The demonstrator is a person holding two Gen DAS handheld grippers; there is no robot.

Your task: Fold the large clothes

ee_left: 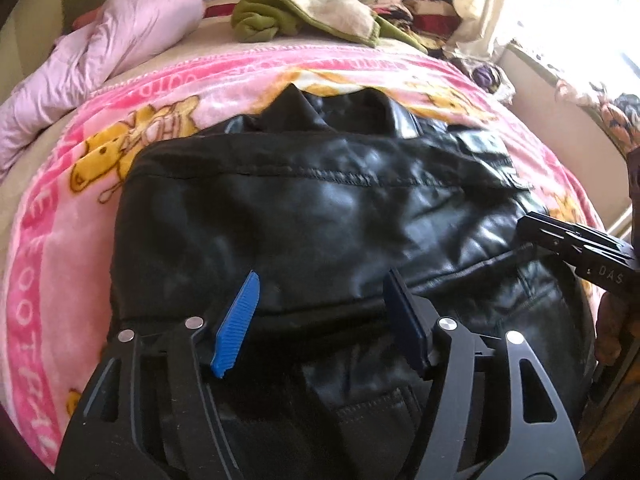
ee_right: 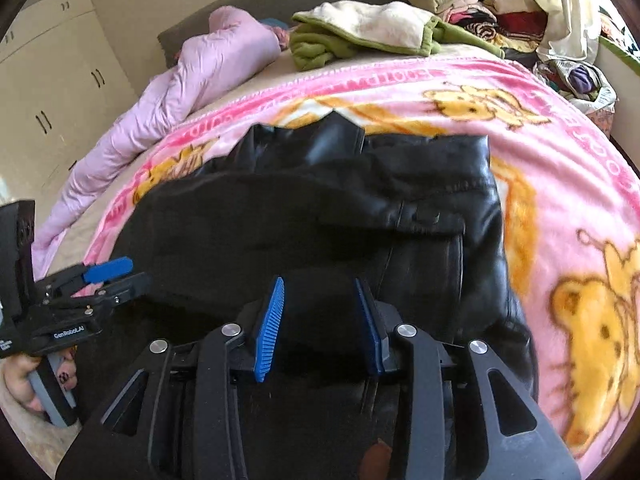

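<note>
1. Lilac quilt (ee_right: pixel 188 80): bunched along the bed's left edge, apart from the jacket.
2. Left gripper (ee_left: pixel 320 312): jaws apart over the jacket's near edge, nothing clamped between the blue pads (ee_left: pixel 236 324). Its side reads "GenRobot.AI" in the right wrist view.
3. Jacket (ee_left: pixel 320 208): black leather, folded, lying mid-blanket, collar pointing away. Blanket shows bare on both its sides and beyond the collar.
4. Right gripper (ee_right: pixel 320 312): jaws part open above the jacket's near right part; whether the pads touch leather cannot be told. Its body shows "DAS".
5. Blanket (ee_right: pixel 560 184): pink fleece, yellow bear print; border lettering only partly legible.
6. Green-and-cream garment (ee_right: pixel 360 28): at the far edge.
7. Clothes pile (ee_right: pixel 480 4): far right corner.
</note>
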